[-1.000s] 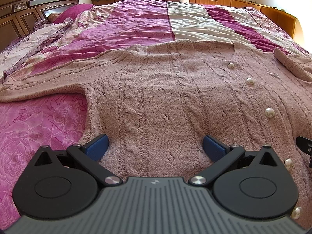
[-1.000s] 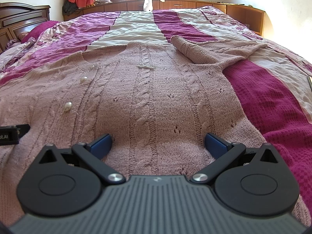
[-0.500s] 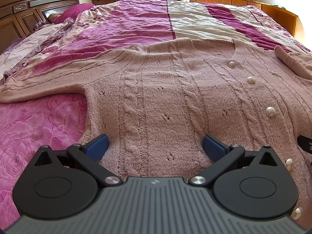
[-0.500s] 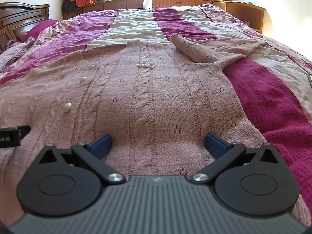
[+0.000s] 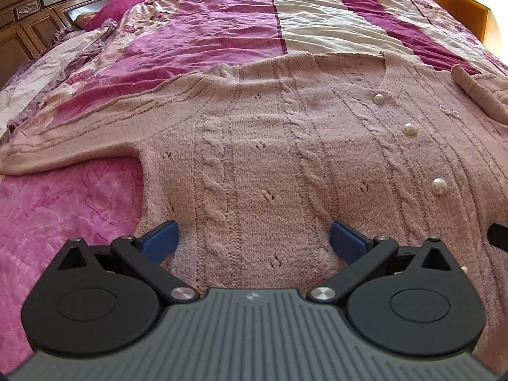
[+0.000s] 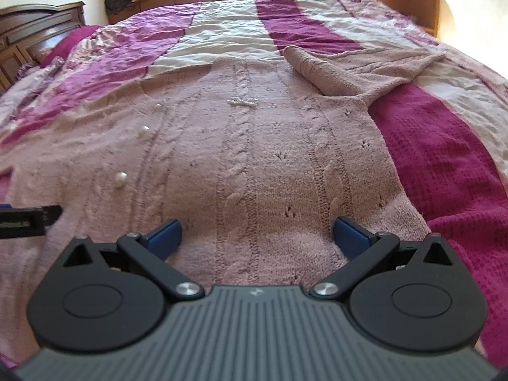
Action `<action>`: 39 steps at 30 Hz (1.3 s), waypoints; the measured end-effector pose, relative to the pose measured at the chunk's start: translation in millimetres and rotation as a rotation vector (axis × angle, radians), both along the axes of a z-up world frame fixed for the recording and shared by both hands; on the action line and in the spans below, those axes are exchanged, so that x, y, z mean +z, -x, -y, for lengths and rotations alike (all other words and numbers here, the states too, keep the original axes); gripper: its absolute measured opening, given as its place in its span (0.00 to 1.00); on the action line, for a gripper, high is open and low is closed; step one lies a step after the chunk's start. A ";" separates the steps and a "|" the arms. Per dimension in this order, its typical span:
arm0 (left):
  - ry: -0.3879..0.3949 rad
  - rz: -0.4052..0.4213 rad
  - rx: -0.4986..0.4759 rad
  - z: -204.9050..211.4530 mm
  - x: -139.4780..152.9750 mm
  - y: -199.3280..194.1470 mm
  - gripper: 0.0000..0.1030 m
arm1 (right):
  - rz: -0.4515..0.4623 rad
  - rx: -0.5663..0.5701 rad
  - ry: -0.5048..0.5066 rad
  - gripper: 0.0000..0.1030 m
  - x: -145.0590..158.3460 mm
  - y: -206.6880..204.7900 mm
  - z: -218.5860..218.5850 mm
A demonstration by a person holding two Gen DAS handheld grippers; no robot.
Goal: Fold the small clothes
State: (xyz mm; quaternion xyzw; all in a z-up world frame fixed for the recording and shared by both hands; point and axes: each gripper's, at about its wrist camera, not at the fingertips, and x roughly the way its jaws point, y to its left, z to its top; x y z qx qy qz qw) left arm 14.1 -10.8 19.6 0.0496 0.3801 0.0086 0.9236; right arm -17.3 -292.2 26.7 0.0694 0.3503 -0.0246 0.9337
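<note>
A dusty-pink cable-knit cardigan (image 5: 263,158) with pearl buttons (image 5: 439,186) lies flat on the bed, its hem toward me. Its left sleeve (image 5: 79,136) stretches out to the left. In the right wrist view the same cardigan (image 6: 254,158) fills the middle, and its right sleeve (image 6: 355,66) lies folded back over the shoulder. My left gripper (image 5: 254,238) is open, its blue pads wide apart just above the hem on the cardigan's left half. My right gripper (image 6: 257,235) is open as well, over the hem on the right half. Neither holds any cloth.
The bed (image 5: 63,222) carries a quilted cover in pink, magenta and cream stripes. A dark wooden headboard (image 5: 47,9) stands at the far left, with pillows (image 5: 98,20) beside it. Wooden cabinets (image 6: 397,0) line the far wall. The other gripper's tip (image 6: 28,217) shows at the left edge.
Both grippers have tilted down and edged forward over the cardigan's hem. Both stay open. The cardigan has not moved.
</note>
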 end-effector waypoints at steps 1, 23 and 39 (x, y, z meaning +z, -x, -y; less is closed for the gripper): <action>-0.007 0.002 -0.004 1.3 3.0 0.2 1.00 | 0.001 0.014 -0.026 1.00 3.6 0.5 3.1; 0.061 -0.080 -0.099 39.4 34.1 -31.8 1.00 | 0.098 -0.175 -0.253 1.00 43.2 -72.3 167.7; 0.049 -0.156 -0.026 40.7 9.8 -51.1 1.00 | 0.095 -0.291 -0.277 1.00 13.1 -170.7 253.7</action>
